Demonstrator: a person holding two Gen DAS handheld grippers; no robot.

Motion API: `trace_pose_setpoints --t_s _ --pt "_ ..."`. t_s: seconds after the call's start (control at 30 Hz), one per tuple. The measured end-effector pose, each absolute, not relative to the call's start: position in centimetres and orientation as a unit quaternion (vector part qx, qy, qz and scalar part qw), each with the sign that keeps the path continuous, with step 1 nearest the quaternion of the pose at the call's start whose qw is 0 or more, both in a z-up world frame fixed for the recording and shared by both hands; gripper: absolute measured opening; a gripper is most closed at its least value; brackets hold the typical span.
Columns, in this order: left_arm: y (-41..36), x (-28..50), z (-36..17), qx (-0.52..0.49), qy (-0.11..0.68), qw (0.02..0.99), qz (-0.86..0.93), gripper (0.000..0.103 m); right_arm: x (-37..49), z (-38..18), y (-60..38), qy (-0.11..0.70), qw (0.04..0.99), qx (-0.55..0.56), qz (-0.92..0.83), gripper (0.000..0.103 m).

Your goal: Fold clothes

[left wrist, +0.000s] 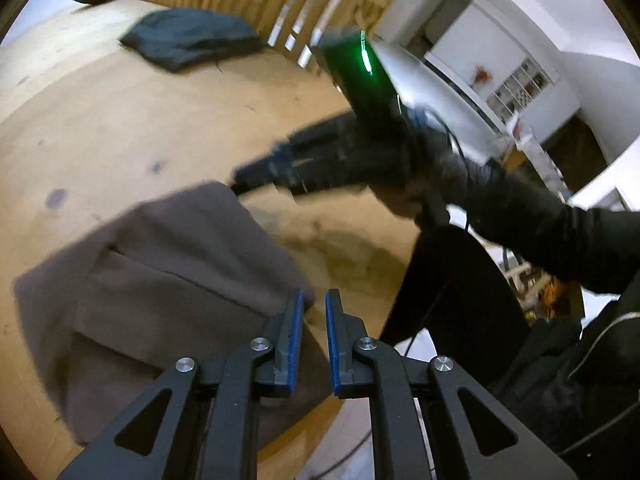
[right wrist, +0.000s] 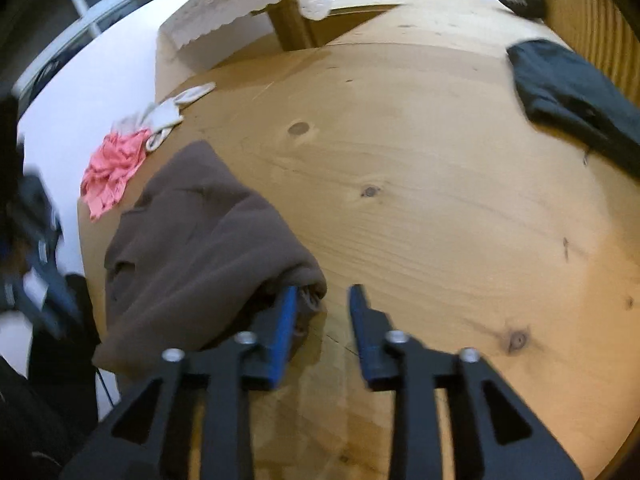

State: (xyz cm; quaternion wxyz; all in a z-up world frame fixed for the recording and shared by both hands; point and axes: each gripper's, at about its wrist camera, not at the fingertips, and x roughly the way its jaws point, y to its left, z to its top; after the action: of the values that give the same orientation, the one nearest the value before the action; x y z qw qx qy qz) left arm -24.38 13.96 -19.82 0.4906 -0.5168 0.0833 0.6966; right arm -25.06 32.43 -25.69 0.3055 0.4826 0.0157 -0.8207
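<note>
While the brown garment (right wrist: 200, 240) lies bunched in loose folds at the surface's (right wrist: 420, 220) near left edge, folding looks barely begun. Pink cloth (right wrist: 114, 172) and pale cloth (right wrist: 168, 114) wait crumpled at the left edge, unfolded. Left gripper (left wrist: 316, 338): fingers slightly parted over the brown garment, pinching nothing. Right gripper (right wrist: 322, 320): fingers spread, empty, left finger just beside the garment's rolled edge. Dark garment (right wrist: 572, 100) near the far right edge appears folded, judging by its flat shape.
</note>
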Motion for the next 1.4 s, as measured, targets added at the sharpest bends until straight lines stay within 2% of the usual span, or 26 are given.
trace_pose_setpoints --t_s 0.2,0.27,0.3,0.4,0.53,0.6,0.63,0.7,0.8,0.9,0.93,1.0,1.07,1.1,1.17,1.27,1.3,1.33,1.4 --pt "9.9 -28.0 -18.3 -0.505 0.073 0.432 0.744 0.011 -25.9 -25.7 31.4 0.038 0.345 0.469 -0.812 0.032" --pt "9.0 -29.4 -19.4 -0.506 0.105 0.386 0.764 0.011 -26.3 -25.6 31.2 0.038 0.356 0.471 -0.806 0.032" --pt "8.5 -30.2 -20.3 -0.515 0.117 0.365 0.767 0.011 -26.4 -25.4 31.1 0.037 0.362 0.471 -0.803 0.030" --pt "7.5 -31.8 -23.5 -0.548 0.134 0.327 0.758 0.011 -26.7 -25.6 30.8 0.041 0.373 0.480 -0.793 0.013" --pt "7.2 -32.0 -25.2 -0.552 0.136 0.332 0.753 0.013 -26.7 -26.4 31.5 0.078 0.371 0.496 -0.781 0.008" --pt "7.4 -31.9 -25.4 -0.552 0.131 0.337 0.751 0.013 -27.7 -27.3 32.9 0.088 0.337 0.516 -0.782 0.000" --pt "7.3 -31.8 -25.6 -0.551 0.131 0.341 0.750 0.013 -27.9 -27.6 33.5 0.103 0.310 0.519 -0.790 0.000" --pt "6.7 -32.1 -25.6 -0.552 0.115 0.349 0.748 0.013 -28.1 -27.3 35.0 0.071 0.300 0.525 -0.793 0.000" --pt "6.0 -32.4 -25.7 -0.553 0.095 0.357 0.747 0.013 -26.9 -24.2 34.9 0.011 0.317 0.493 -0.810 0.001" --pt "6.1 -32.3 -25.7 -0.547 0.100 0.359 0.749 0.012 -26.2 -23.1 32.6 -0.008 0.337 0.472 -0.815 0.001" --pt "5.9 -32.3 -25.7 -0.548 0.095 0.361 0.749 0.012 -26.4 -23.8 31.4 -0.009 0.348 0.481 -0.805 0.001" --pt "5.3 -32.6 -25.6 -0.555 0.074 0.364 0.744 0.012 -26.6 -26.6 29.3 0.072 0.318 0.531 -0.782 0.000" --pt "4.4 -32.2 -24.4 -0.549 0.060 0.363 0.750 0.009 -26.1 -25.2 29.7 0.067 0.303 0.528 -0.790 0.001" --pt "4.0 -32.0 -23.5 -0.535 0.061 0.365 0.759 0.009 -25.5 -24.0 29.7 0.052 0.300 0.517 -0.800 0.006" --pt "3.6 -32.1 -22.6 -0.513 0.068 0.368 0.772 0.011 -24.4 -21.8 29.6 0.020 0.293 0.495 -0.817 0.008" --pt "4.0 -33.2 -24.3 -0.517 0.075 0.369 0.769 0.020 -22.9 -22.9 27.1 -0.054 0.305 0.513 -0.801 0.020" --pt "4.1 -33.6 -24.9 -0.518 0.077 0.369 0.768 0.024 -22.2 -25.0 26.0 -0.029 0.298 0.542 -0.785 0.020" --pt "4.2 -34.0 -25.5 -0.519 0.080 0.369 0.767 0.019 -21.6 -27.1 25.0 -0.005 0.292 0.568 -0.770 0.018" --pt "4.2 -34.4 -26.5 -0.523 0.072 0.370 0.764 0.018 -20.3 -26.5 25.0 0.015 0.289 0.549 -0.784 0.017"
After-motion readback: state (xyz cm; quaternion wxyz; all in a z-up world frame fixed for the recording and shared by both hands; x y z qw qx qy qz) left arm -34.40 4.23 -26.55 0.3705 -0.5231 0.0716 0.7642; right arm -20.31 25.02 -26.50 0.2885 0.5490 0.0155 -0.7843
